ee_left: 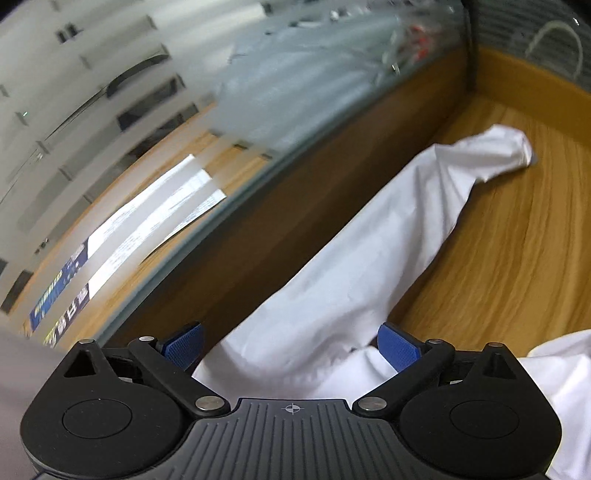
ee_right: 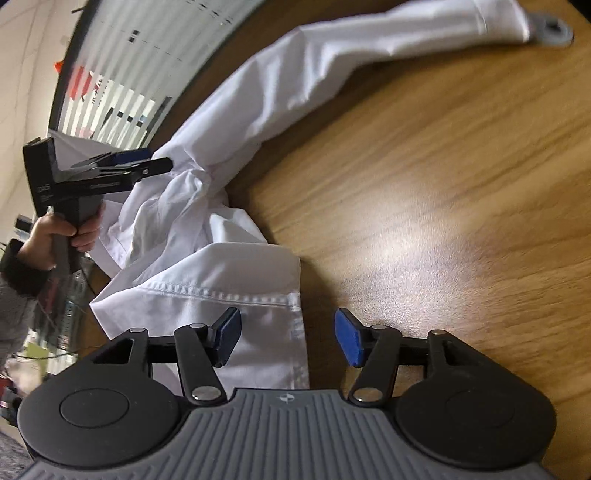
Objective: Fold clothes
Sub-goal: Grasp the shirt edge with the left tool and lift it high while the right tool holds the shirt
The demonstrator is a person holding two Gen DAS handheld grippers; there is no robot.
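1. White cotton garment point(ee_right: 207, 236), long-sleeved with a stitched hem, lies crumpled on your light brown wood-grain tabletop point(ee_right: 443, 221); one long sleeve point(ee_right: 369, 48) stretches away toward the far right, where its cuff partly covers a small grey object point(ee_right: 550, 31).
2. At the left of the right wrist view, your left hand point(ee_right: 62, 232) grips the black handle of the left gripper point(ee_right: 147, 160), which sits over the bunched upper part of the garment.
3. In the left wrist view, the left gripper's point(ee_left: 291, 341) blue-padded fingers point(ee_left: 397, 347) stand wide apart with a fold of white cloth point(ee_left: 332, 295) lying between them, not pinched.
4. From that fold the sleeve point(ee_left: 491, 155) runs up and right along a darker brown wooden divider point(ee_left: 295, 221), ending in a rumpled cuff.
5. Behind the frosted, striped glass panel point(ee_left: 92, 110) on the left lie white printed sheets of paper point(ee_left: 155, 218) with a blue edge.
6. Your right gripper point(ee_right: 288, 338) hovers low at the garment's hem corner point(ee_right: 291, 306), its fingers spread; the left blue pad point(ee_right: 227, 334) is over the cloth, the right one over bare wood.
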